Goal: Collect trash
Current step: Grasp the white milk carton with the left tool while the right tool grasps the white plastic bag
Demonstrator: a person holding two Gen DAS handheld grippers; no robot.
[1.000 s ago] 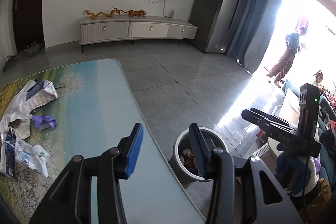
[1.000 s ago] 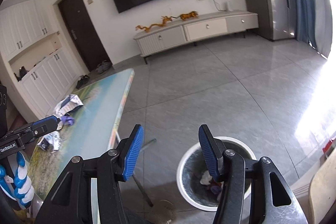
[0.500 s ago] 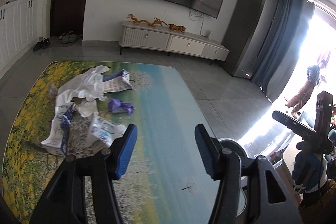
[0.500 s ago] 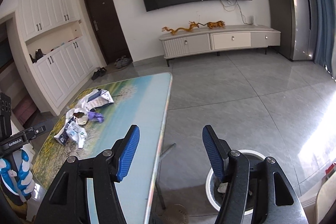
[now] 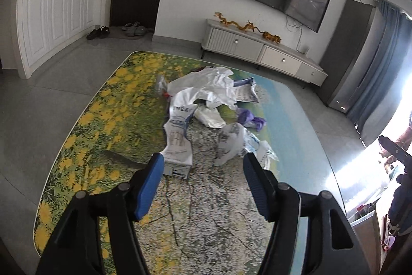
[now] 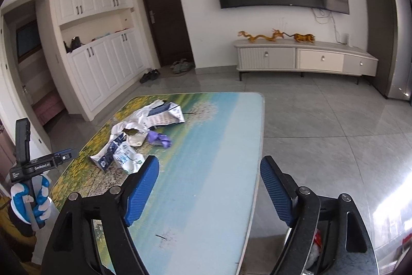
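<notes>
Two grippers, both mine: left gripper w/ jaws spread, just opened wider, nothing between; right gripper likewise spread, just opened, empty. Trash pile sits mid-table: flattened carton nearest my left fingertips, crumpled plastic wrap beside it, purple scrap behind. Bin low at right, by table edge, partly hidden. Risks: thin film may slip from pads; pieces overlap, so lifting one could drag others off table; flat carton hard to pinch w/o scraping tabletop
</notes>
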